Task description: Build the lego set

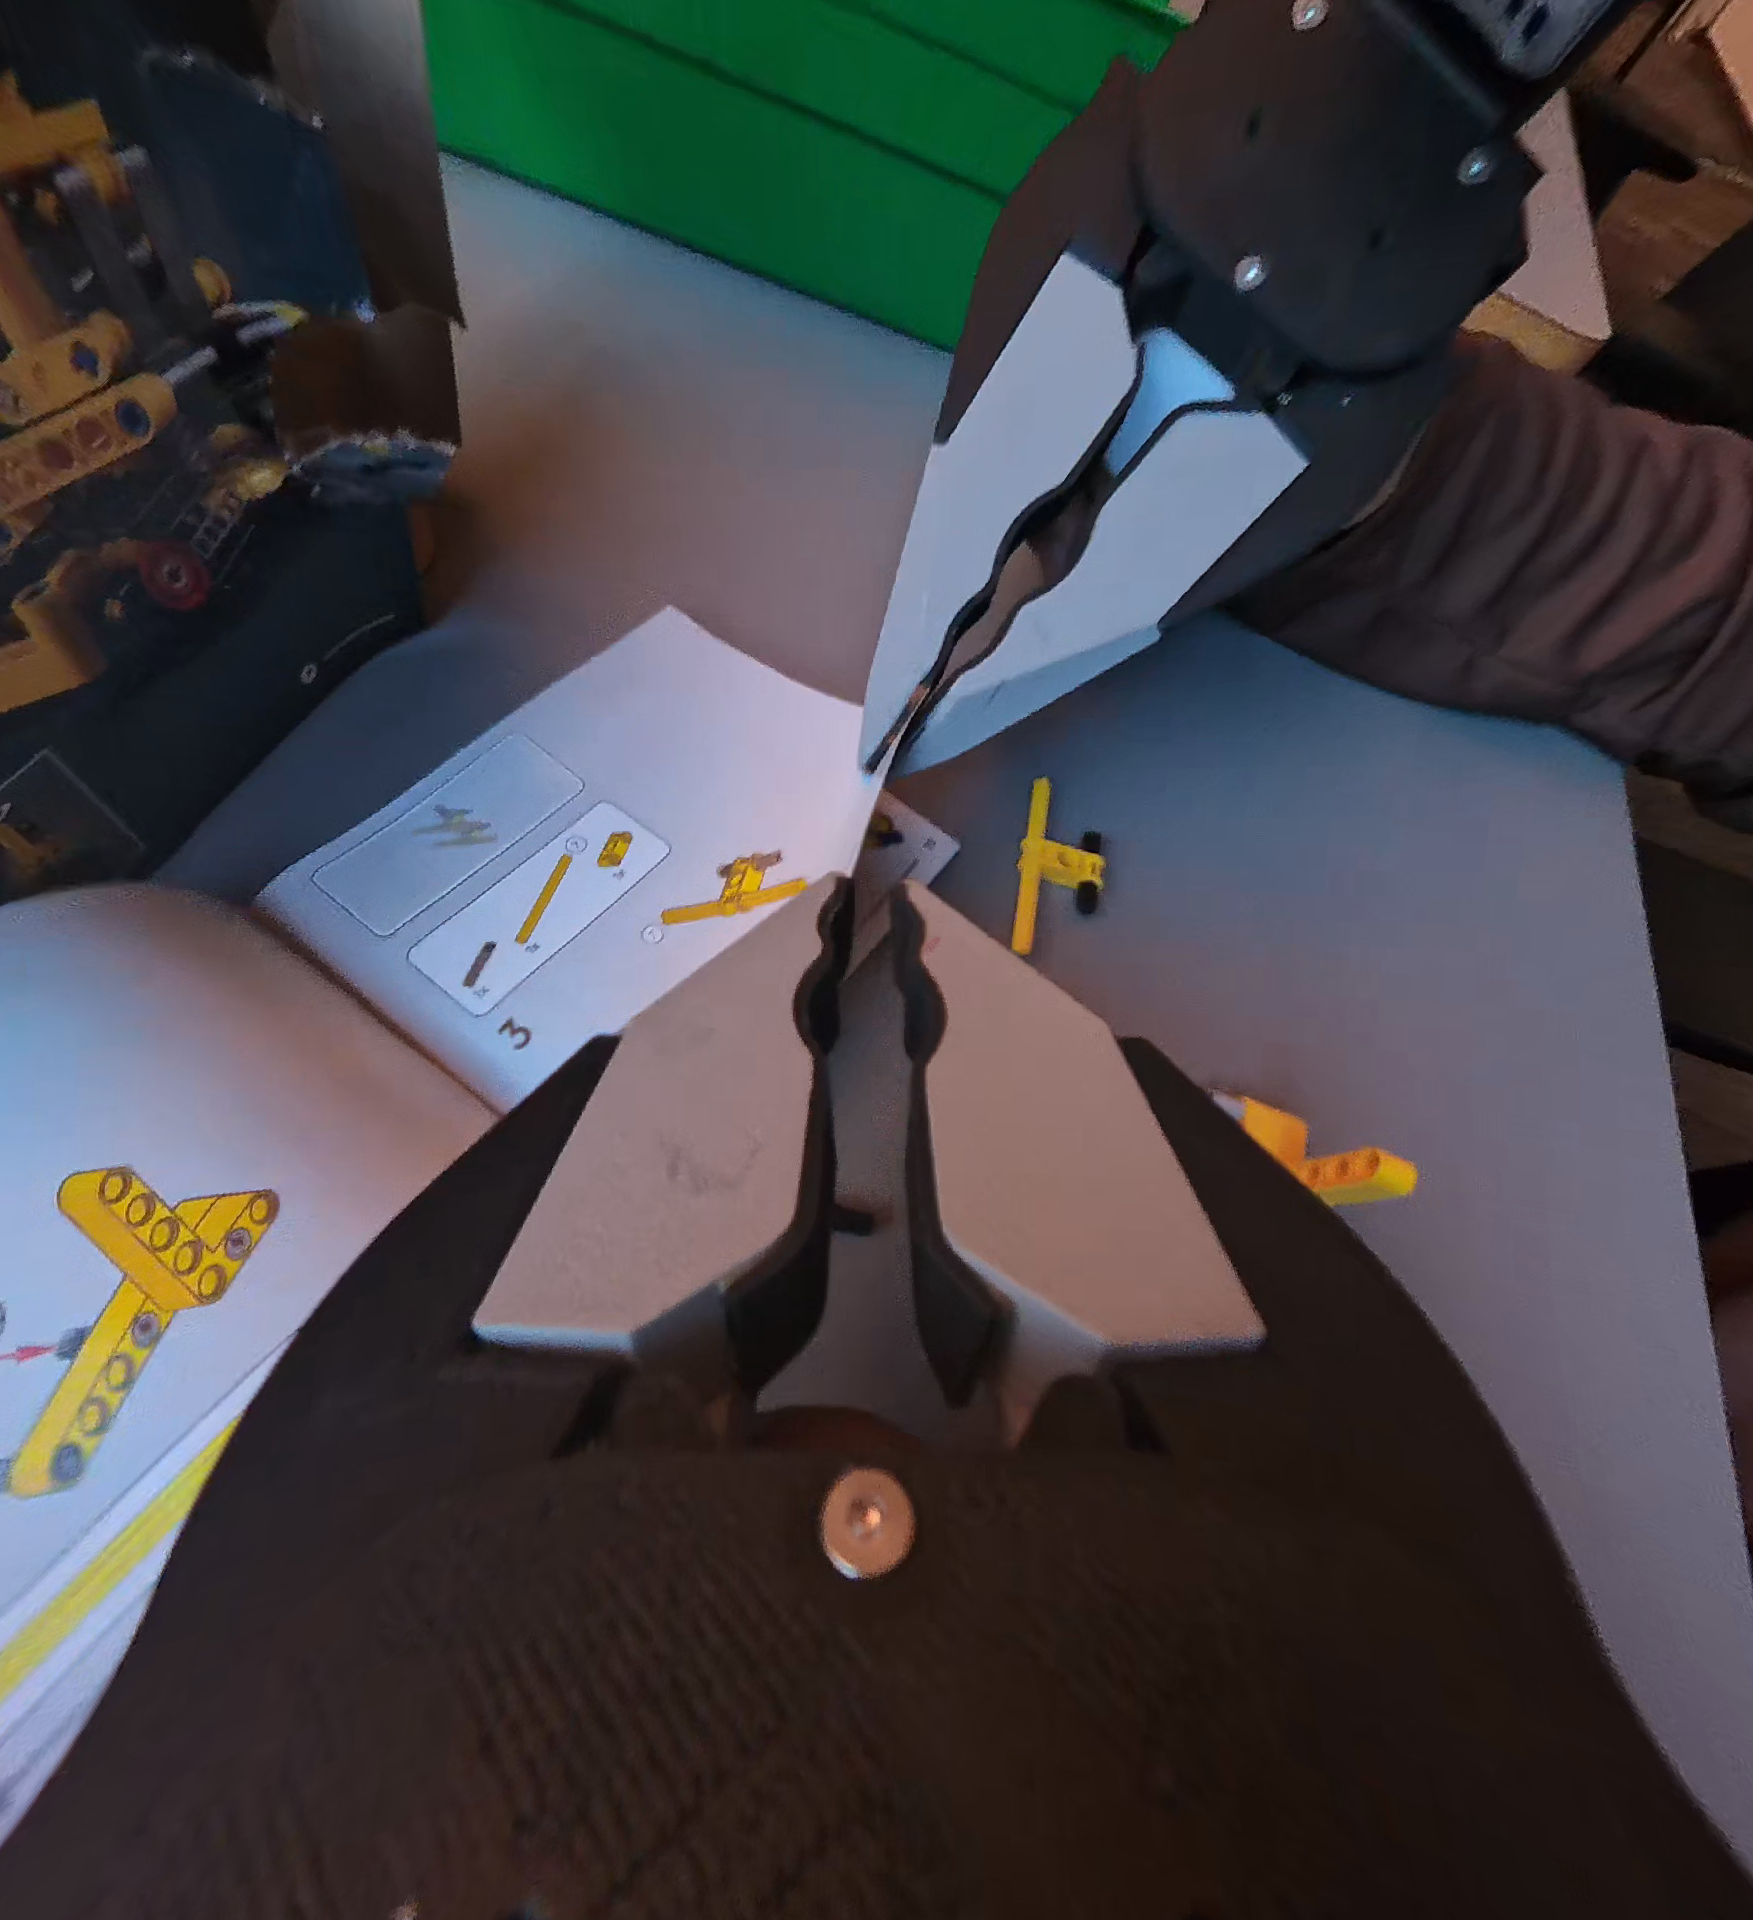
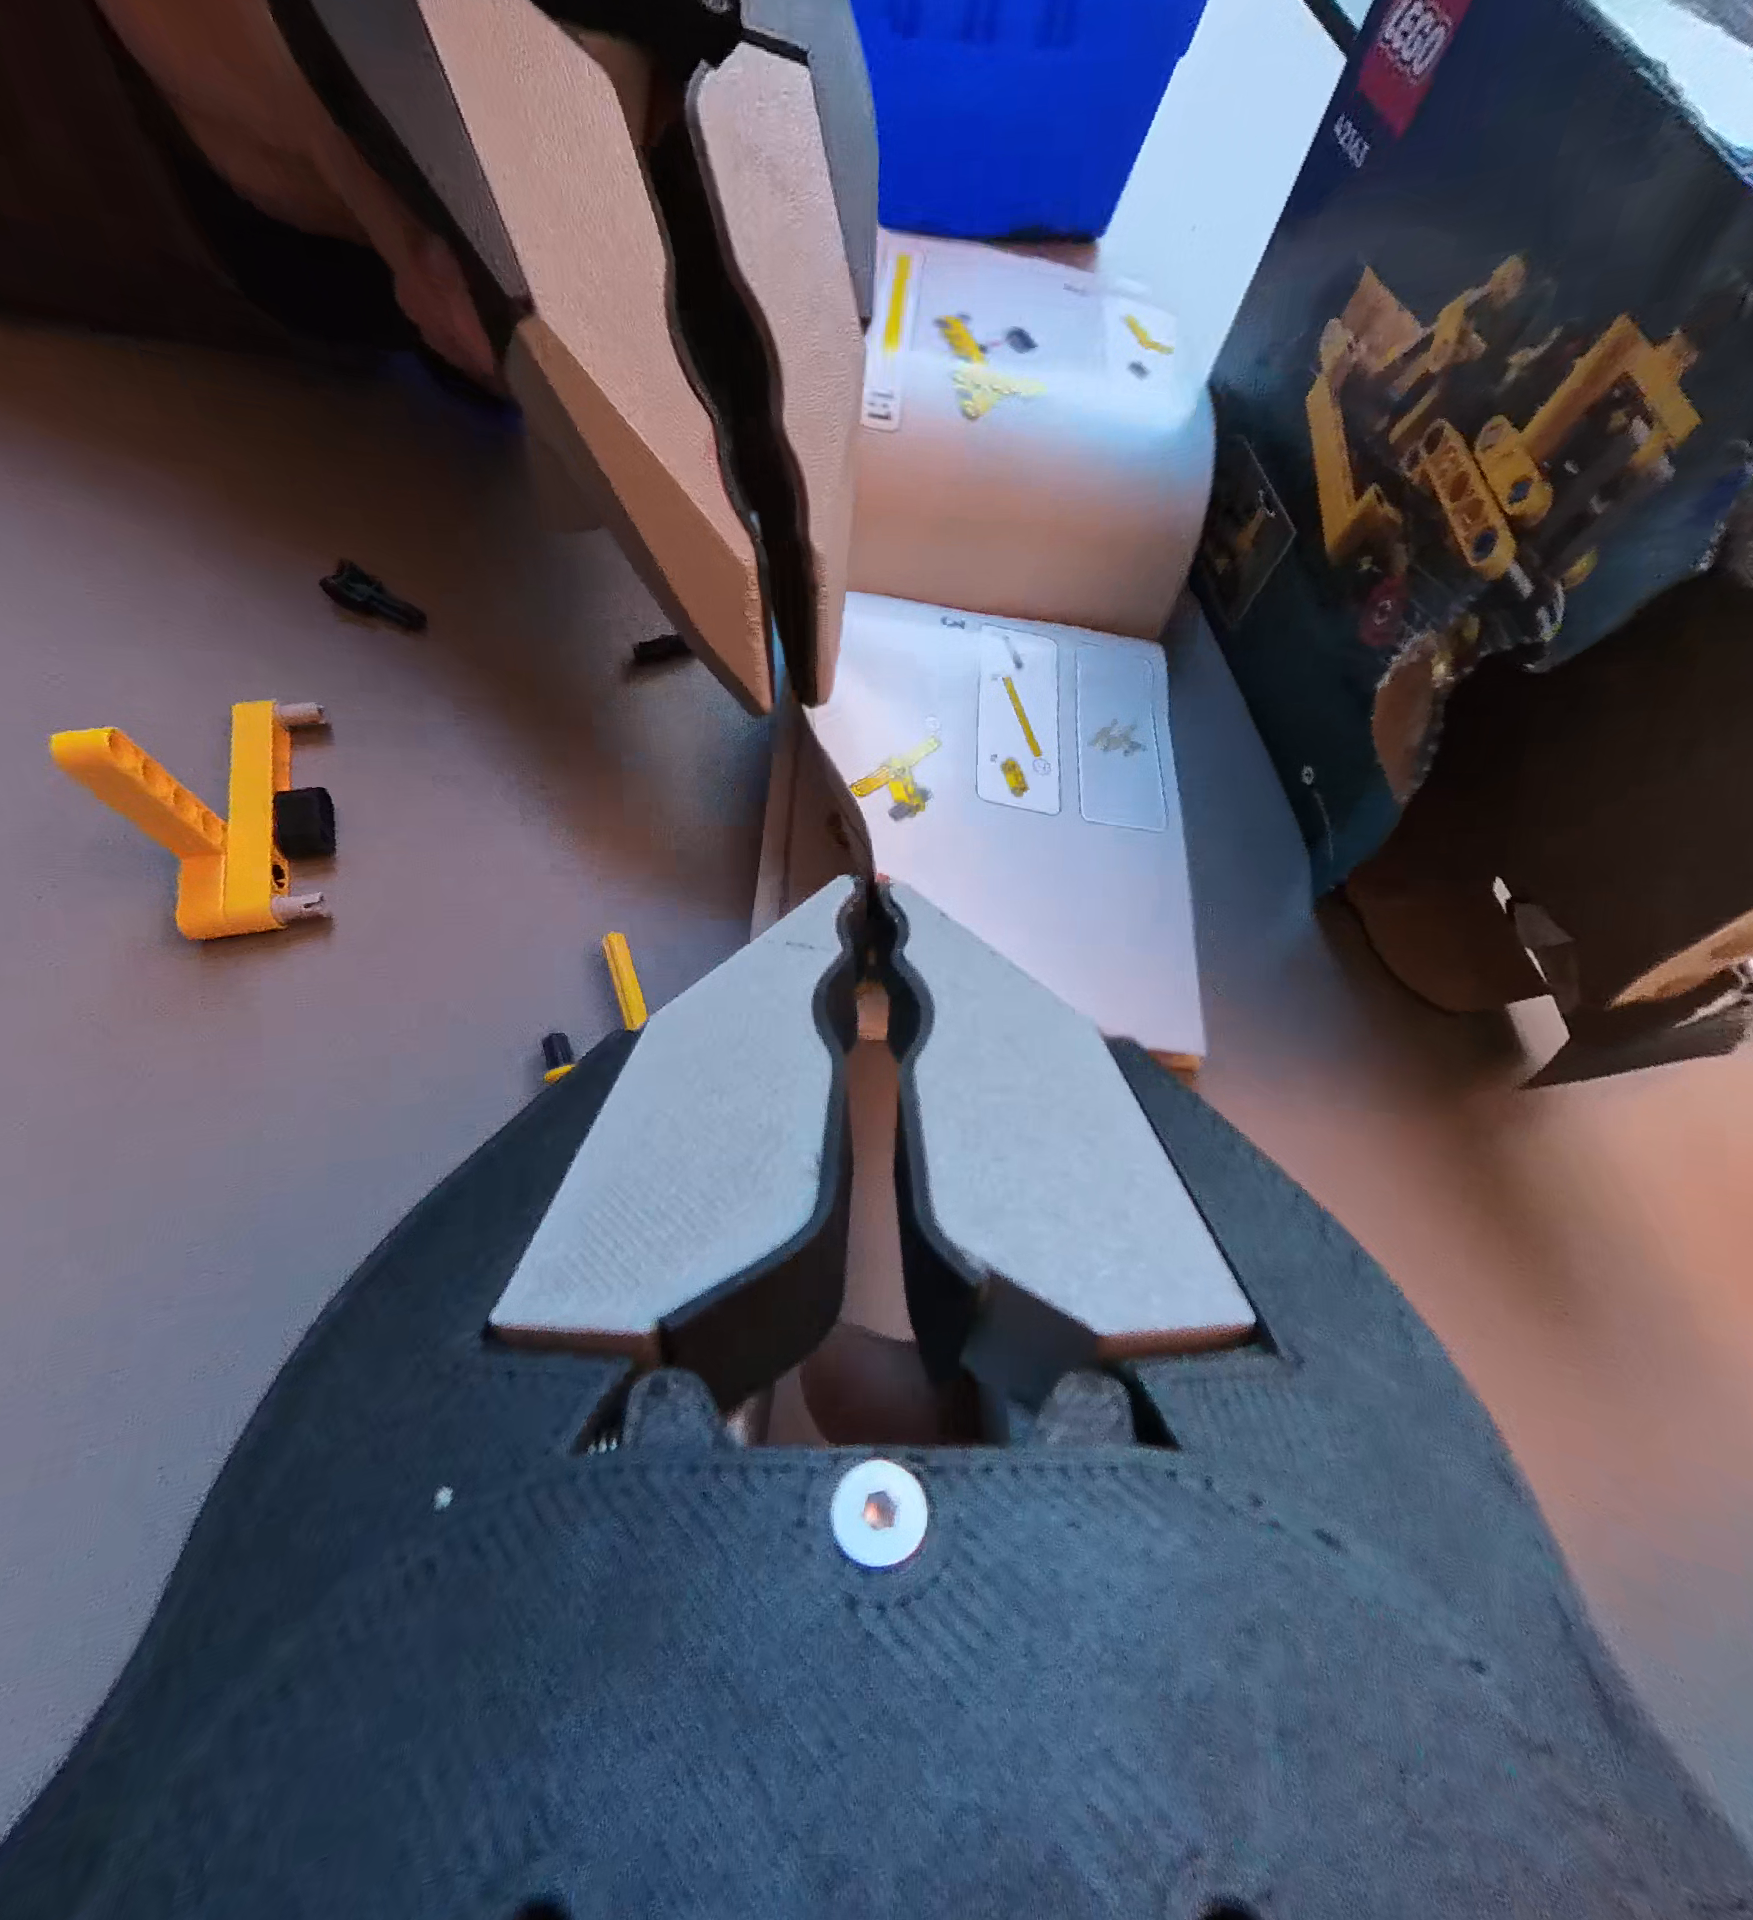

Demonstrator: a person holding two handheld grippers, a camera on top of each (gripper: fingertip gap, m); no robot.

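Note:
The instruction booklet [image 1: 581, 790] lies open on the grey table [image 1: 1319, 987]; it also shows in the right wrist view [image 2: 1038, 883]. One page edge is lifted and curls upward. My left gripper [image 1: 870, 906] is shut on that page edge from below; it enters the right wrist view [image 2: 789, 691] from above. My right gripper [image 2: 872, 899] is shut on the same edge; it comes in from the upper right in the left wrist view [image 1: 882, 750]. A yellow axle with connector and black pin [image 1: 1043, 862] lies right of the page. A yellow beam assembly [image 2: 228, 821] lies farther off.
The torn set box [image 1: 124, 416] stands beside the booklet, also in the right wrist view [image 2: 1526, 416]. A green bin [image 1: 747, 156] and a blue bin [image 2: 997, 114] stand behind. Small black pins [image 2: 373, 597] lie loose. A person's sleeve [image 1: 1578, 582] rests at the table's right edge.

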